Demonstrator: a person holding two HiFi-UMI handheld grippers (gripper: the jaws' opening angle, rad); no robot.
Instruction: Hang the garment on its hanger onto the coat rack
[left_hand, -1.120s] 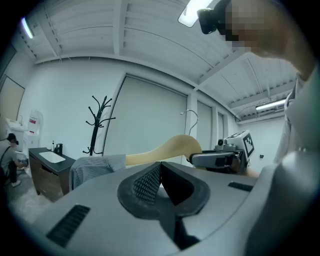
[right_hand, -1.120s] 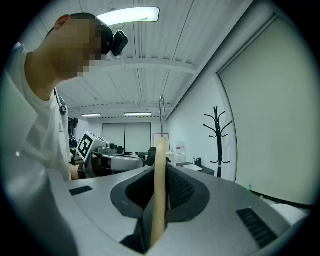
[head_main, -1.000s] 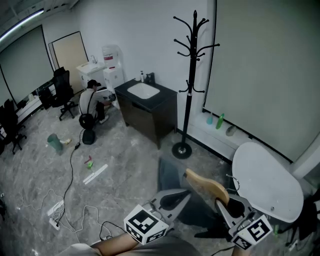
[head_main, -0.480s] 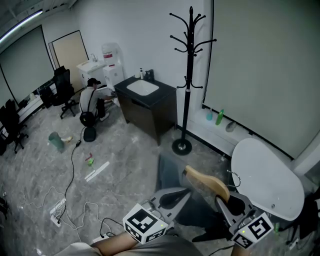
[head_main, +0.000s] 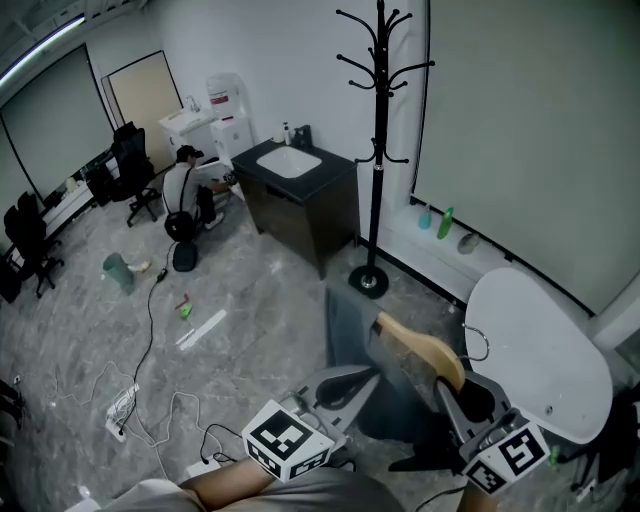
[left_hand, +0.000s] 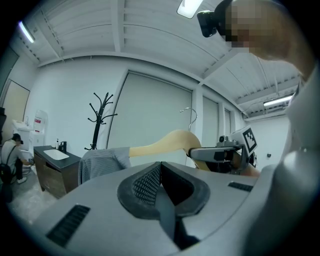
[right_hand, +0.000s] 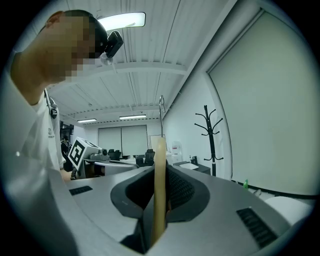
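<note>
The black coat rack (head_main: 377, 150) stands on the floor ahead, by the blind. My right gripper (head_main: 468, 398) is shut on the wooden hanger (head_main: 422, 349), low at the right of the head view. The hanger's metal hook (head_main: 474, 343) points right. A grey garment (head_main: 350, 335) hangs from the hanger's left arm. In the right gripper view the hanger (right_hand: 159, 200) stands edge-on between the jaws of the right gripper (right_hand: 159, 170), with the rack (right_hand: 210, 131) beyond. My left gripper (head_main: 337, 385) sits just left of the garment. The left gripper (left_hand: 160, 169) has its jaws closed together with nothing between them.
A white round table (head_main: 545, 350) is close on the right. A black sink cabinet (head_main: 300, 200) stands left of the rack's base (head_main: 368, 282). A person (head_main: 186, 190) crouches beyond it. Cables and a power strip (head_main: 120, 420) lie on the floor at left. Bottles (head_main: 445, 222) stand on the sill.
The view has shifted so the coat rack sits higher and slightly nearer. The hanger with the garment has risen a little in my right gripper. The left gripper stays beside it.
</note>
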